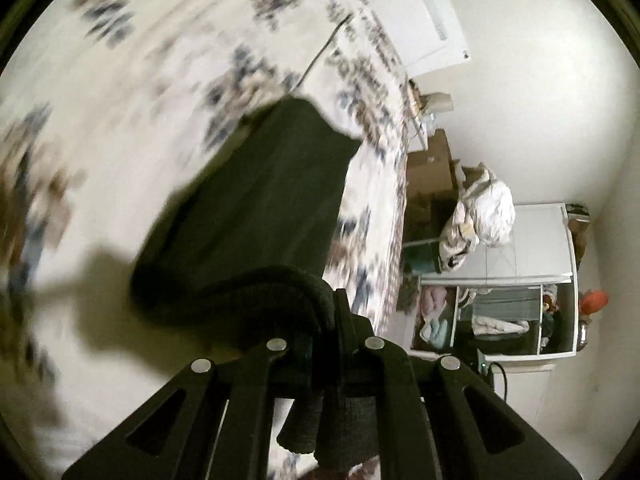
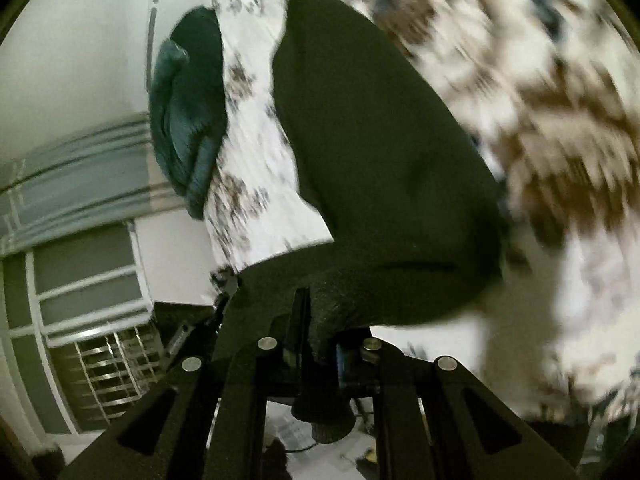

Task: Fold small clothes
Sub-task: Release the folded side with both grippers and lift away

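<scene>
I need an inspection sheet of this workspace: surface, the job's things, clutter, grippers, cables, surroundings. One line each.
Surface: bed cover with a blurred floral print.
Job's things: dark garment, one edge bunched up at both grippers.
Clutter: dark teal cloth item beside the garment on the bed.
Grippers: left gripper and right gripper each have their jaws shut on the garment's edge.
Cables: thin dark cord lying across the bed.
Surroundings: white shelf unit stuffed with clothes, bundle of laundry on top, window with grille.

Open bedspread to my left

I see patterned bed [image 1: 120, 92] bare left of the black garment [image 1: 256, 208]; dark pillow [image 2: 188, 112] blocks its far edge.
</scene>
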Demonstrator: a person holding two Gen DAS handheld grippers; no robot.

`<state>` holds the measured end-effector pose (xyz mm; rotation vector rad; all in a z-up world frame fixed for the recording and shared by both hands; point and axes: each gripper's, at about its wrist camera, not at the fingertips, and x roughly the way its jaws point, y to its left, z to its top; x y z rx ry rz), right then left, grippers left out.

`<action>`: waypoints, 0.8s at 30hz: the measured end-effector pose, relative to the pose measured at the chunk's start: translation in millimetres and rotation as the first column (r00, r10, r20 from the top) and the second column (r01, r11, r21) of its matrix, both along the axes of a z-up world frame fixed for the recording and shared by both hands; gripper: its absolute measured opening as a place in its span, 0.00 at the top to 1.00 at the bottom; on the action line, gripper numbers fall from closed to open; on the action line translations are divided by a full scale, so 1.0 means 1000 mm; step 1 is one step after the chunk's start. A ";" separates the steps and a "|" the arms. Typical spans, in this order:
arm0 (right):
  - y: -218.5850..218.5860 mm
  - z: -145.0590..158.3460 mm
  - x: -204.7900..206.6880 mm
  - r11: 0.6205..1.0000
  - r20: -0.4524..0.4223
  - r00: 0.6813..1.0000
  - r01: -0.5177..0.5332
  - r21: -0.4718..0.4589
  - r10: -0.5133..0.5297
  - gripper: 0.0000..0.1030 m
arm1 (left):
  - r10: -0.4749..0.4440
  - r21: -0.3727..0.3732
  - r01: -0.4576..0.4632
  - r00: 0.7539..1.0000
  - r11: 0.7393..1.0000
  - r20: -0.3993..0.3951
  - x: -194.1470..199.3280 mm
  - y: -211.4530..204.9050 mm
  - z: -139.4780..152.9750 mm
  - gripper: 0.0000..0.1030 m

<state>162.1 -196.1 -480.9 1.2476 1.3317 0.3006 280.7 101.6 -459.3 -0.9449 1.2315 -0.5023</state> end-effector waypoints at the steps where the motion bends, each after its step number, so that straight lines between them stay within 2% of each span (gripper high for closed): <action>1: -0.003 0.001 0.020 1.000 0.012 1.000 0.012 0.002 -0.012 0.89 | 0.003 0.009 -0.003 1.000 1.000 0.009 0.014 0.003 -0.001 0.94; 5: -0.018 -0.006 0.120 0.998 0.035 0.998 0.060 -0.001 -0.060 0.89 | 0.020 0.040 -0.021 1.000 0.999 0.020 0.087 -0.004 -0.022 0.94; 9: -0.033 -0.026 0.229 0.994 0.026 0.995 0.099 -0.041 -0.098 0.89 | 0.048 0.033 -0.047 0.998 0.998 -0.028 0.165 -0.009 -0.062 0.89; 12: -0.036 -0.052 0.303 0.995 0.009 0.996 0.092 -0.021 -0.092 0.85 | 0.133 0.002 -0.133 0.991 0.991 -0.027 0.202 0.006 -0.078 0.68; 13: -0.035 -0.059 0.319 0.996 0.011 0.996 0.090 -0.020 -0.090 0.78 | 0.164 -0.010 -0.164 0.986 0.986 -0.025 0.208 0.013 -0.079 0.58; 16: -0.046 -0.063 0.350 0.994 0.021 0.996 0.088 -0.070 -0.087 0.48 | 0.200 -0.006 -0.200 0.980 0.980 -0.002 0.217 0.028 -0.081 0.54; 17: -0.050 -0.061 0.354 0.993 0.034 0.997 0.077 -0.093 -0.074 0.42 | 0.187 0.027 -0.187 0.982 0.982 0.014 0.217 0.030 -0.080 0.51; 19: -0.049 -0.059 0.353 0.984 0.050 0.999 0.021 -0.176 -0.013 0.41 | 0.135 0.129 -0.140 0.990 0.982 0.049 0.216 0.028 -0.080 0.45; 20: -0.047 -0.059 0.351 0.974 0.047 0.999 -0.016 -0.226 0.027 0.40 | 0.089 0.202 -0.099 0.994 0.974 0.058 0.216 0.023 -0.082 0.45; 22: -0.038 -0.067 0.339 0.952 0.026 0.993 -0.105 -0.286 0.117 0.39 | -0.011 0.325 -0.003 0.999 0.946 0.041 0.219 0.009 -0.095 0.45; 24: -0.021 -0.078 0.332 0.925 -0.005 0.978 -0.200 -0.323 0.210 0.39 | -0.081 0.382 0.077 0.997 0.921 -0.006 0.226 -0.005 -0.114 0.45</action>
